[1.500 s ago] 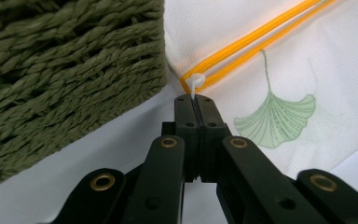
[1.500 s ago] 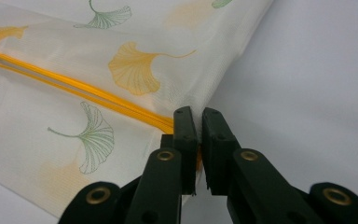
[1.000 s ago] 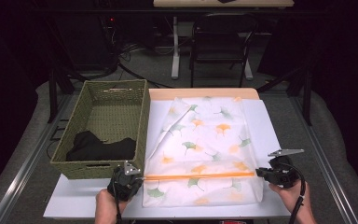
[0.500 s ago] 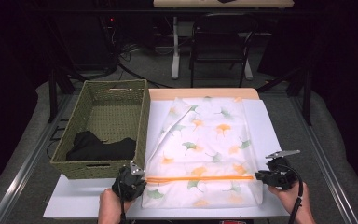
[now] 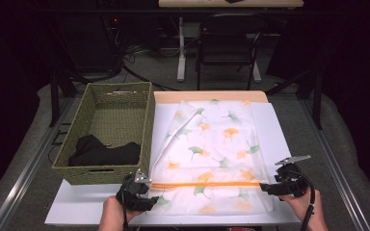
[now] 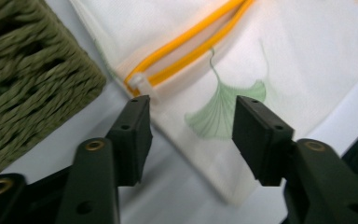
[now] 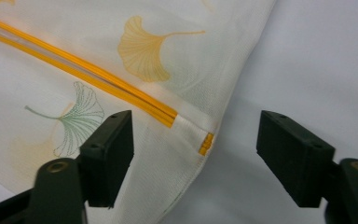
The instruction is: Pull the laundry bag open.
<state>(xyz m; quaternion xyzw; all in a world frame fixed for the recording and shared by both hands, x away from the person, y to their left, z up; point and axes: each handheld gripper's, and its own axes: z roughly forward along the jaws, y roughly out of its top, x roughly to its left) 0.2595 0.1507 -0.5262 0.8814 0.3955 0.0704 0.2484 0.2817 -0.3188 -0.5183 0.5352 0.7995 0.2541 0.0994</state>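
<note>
A white laundry bag (image 5: 212, 149) printed with green and orange ginkgo leaves lies flat on the white board (image 5: 274, 130). An orange zipper (image 5: 207, 184) runs across its near part. My left gripper (image 5: 150, 196) sits at the bag's near left corner. Its jaws have just been opening, and its own view has the left gripper (image 6: 191, 107) open over the leaf-printed cloth, close to the white zipper pull (image 6: 140, 84). My right gripper (image 5: 266, 187) is at the zipper's right end. Those jaws have also just been opening; the right gripper (image 7: 193, 126) stands open astride the bag's edge without pressing it.
A green woven basket (image 5: 147, 125) stands on the left, touching the board, with a black garment (image 5: 103, 151) inside it. Beyond the table are a chair (image 5: 226, 48) and cables on the floor. Bare board runs along the bag's right side.
Both grippers have gone from shut on the bag's zipper ends to open. The bag has settled flat on the board. The left hand has drawn slightly toward the near edge.
</note>
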